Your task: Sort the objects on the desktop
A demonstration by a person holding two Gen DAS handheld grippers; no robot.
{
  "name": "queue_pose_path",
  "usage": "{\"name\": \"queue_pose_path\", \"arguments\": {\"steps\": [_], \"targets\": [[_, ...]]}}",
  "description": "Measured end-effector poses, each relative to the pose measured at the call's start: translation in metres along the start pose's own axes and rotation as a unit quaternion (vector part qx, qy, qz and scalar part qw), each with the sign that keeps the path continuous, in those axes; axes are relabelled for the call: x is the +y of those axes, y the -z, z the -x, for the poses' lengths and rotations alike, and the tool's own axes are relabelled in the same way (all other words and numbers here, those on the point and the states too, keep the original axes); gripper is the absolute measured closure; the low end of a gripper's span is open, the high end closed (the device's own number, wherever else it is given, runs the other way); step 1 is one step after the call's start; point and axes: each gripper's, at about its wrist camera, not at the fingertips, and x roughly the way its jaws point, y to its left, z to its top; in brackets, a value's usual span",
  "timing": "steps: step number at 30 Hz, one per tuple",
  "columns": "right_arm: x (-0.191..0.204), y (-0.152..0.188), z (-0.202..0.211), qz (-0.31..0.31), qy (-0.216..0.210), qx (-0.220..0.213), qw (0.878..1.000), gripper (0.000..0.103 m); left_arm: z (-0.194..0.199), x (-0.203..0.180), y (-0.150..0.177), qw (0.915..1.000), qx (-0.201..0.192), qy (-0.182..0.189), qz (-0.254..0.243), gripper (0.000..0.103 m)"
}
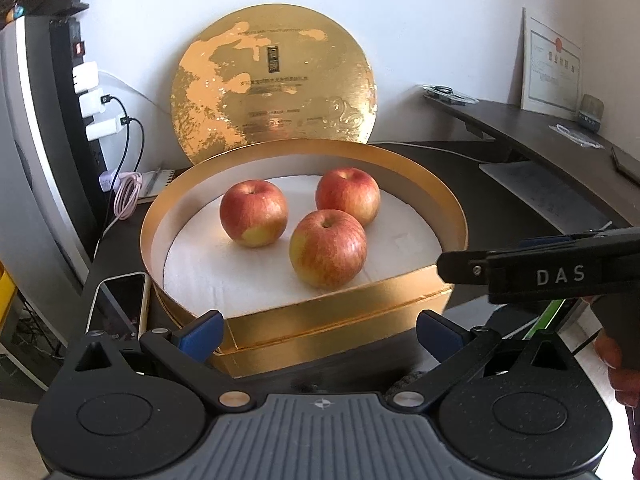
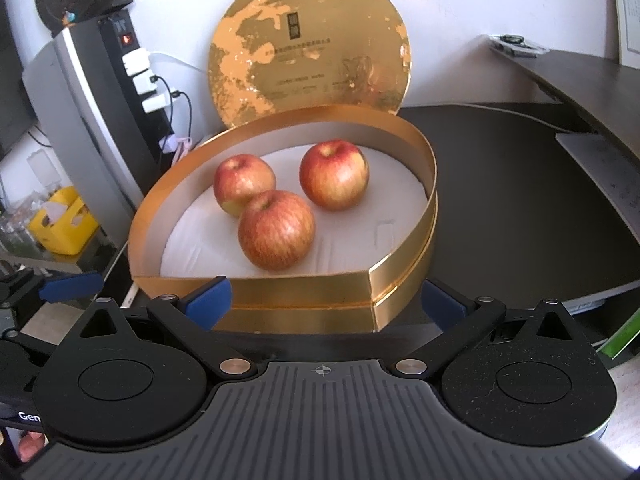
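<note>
The gold box [image 1: 344, 320] stands open on the dark desk [image 2: 520, 208], straight ahead of both tools, its flat front wall nearest them and its round back toward the wall; behind it the gold lid [image 1: 276, 80] leans upright against the wall, clear of the opening. Inside, on the white liner [image 1: 224, 276], sit three apples, stems up: the front apple [image 1: 328, 248] is closest to the tools, with the left apple [image 1: 254, 213] and the back apple [image 1: 348, 195] further in, the three close together but how nearly touching I cannot tell. That the fruit lies in the box fits either apples gathered into it or apples waiting to come out, so the scene alone does not settle which way the sorting runs. The relation that matters is reach: the left gripper [image 1: 320, 332] has its blue pads spread wide, empty, just short of the front wall and squared to it, the front apple almost dead ahead above the rim. The right gripper [image 2: 326, 300] is likewise spread and holding nothing, at the box's front right corner, with the front apple ahead and a little left. Neither seems clearly nearer. In my judgement any reach must clear the front wall from above. A phone [image 1: 120, 304] lies on the desk just left of the box.
</note>
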Motion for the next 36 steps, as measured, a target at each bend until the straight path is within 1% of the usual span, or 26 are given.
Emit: {"name": "queue_pose_path", "arguments": {"steps": [3, 7, 12, 18, 23, 28, 31, 33, 36], "targets": [[0.001, -0.005, -0.005, 0.004, 0.007, -0.003, 1.000, 0.000, -0.003, 0.010, -0.003, 0.9999, -0.004, -0.001, 0.010, 0.001], [0.001, -0.015, -0.011, 0.008, 0.010, -0.006, 1.000, 0.000, -0.003, 0.019, -0.014, 0.9998, -0.017, -0.008, 0.010, 0.001], [0.001, -0.034, -0.015, 0.020, 0.010, -0.023, 0.999, 0.000, -0.003, 0.031, -0.027, 0.9992, -0.034, -0.017, 0.009, 0.001], [0.004, -0.069, -0.010, 0.048, 0.017, -0.046, 0.998, 0.000, -0.003, 0.046, -0.042, 0.9981, -0.055, -0.027, 0.009, 0.001], [0.011, -0.102, 0.007, 0.086, 0.043, -0.084, 0.992, 0.000, -0.003, 0.058, -0.055, 0.9968, -0.071, -0.035, 0.008, 0.001], [0.016, -0.128, 0.025, 0.112, 0.054, -0.116, 0.985, 0.000, 0.010, 0.079, -0.080, 0.9932, -0.098, -0.063, -0.006, 0.001], [0.014, -0.137, 0.031, 0.117, 0.053, -0.131, 0.983, 0.000, 0.013, 0.087, -0.088, 0.9902, -0.109, -0.086, -0.013, 0.001], [0.012, -0.142, 0.033, 0.116, 0.052, -0.141, 0.982, 0.000, 0.013, 0.092, -0.092, 0.9888, -0.112, -0.099, -0.011, 0.001], [0.007, -0.146, 0.033, 0.111, 0.046, -0.151, 0.981, 0.000, 0.009, 0.099, -0.098, 0.9885, -0.108, -0.105, -0.011, 0.001]]}}
